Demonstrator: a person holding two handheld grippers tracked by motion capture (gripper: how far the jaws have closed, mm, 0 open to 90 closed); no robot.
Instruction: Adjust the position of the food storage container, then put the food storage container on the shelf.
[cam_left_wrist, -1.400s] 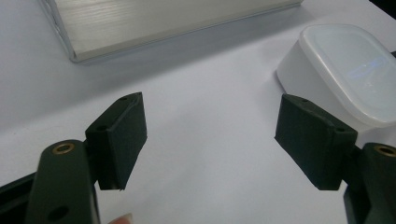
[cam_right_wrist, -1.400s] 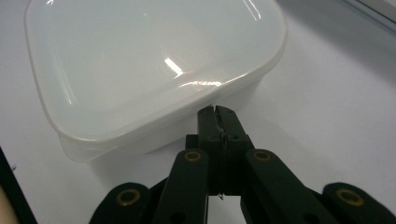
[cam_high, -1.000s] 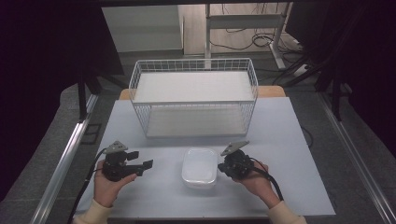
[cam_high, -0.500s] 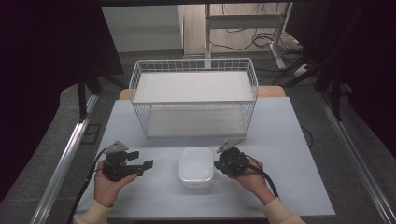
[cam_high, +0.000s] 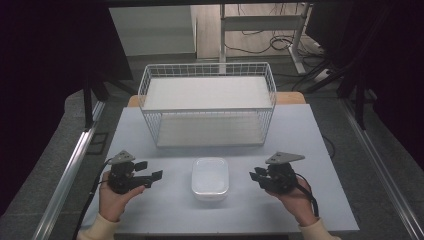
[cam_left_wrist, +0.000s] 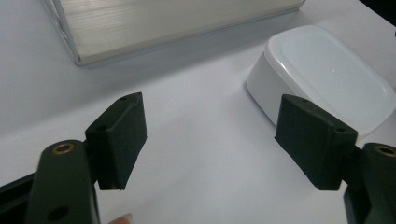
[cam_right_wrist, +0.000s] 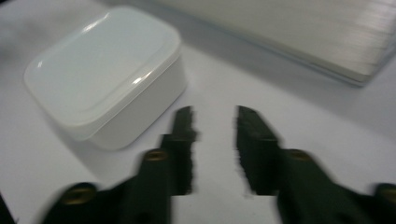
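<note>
White lidded container (cam_high: 210, 178) sits mid-tabletop (cam_high: 165, 215) between both tools. Left hand-held gripper (cam_high: 150, 176) spread wide; right hand-held gripper (cam_high: 255, 176) has just been opening, nothing between its jaws. Looks light, rigid, slick plastic, so pinch across the short sides below the lid rim.

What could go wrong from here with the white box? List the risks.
1. The white box has smooth rounded sides; the right gripper, jaws just opening with nothing between them, may be too narrow to span it and could push it away.
2. The left gripper is open close beside the box and could knock it.
3. The wire basket stands just behind, so a shoved box might hit it.
</note>
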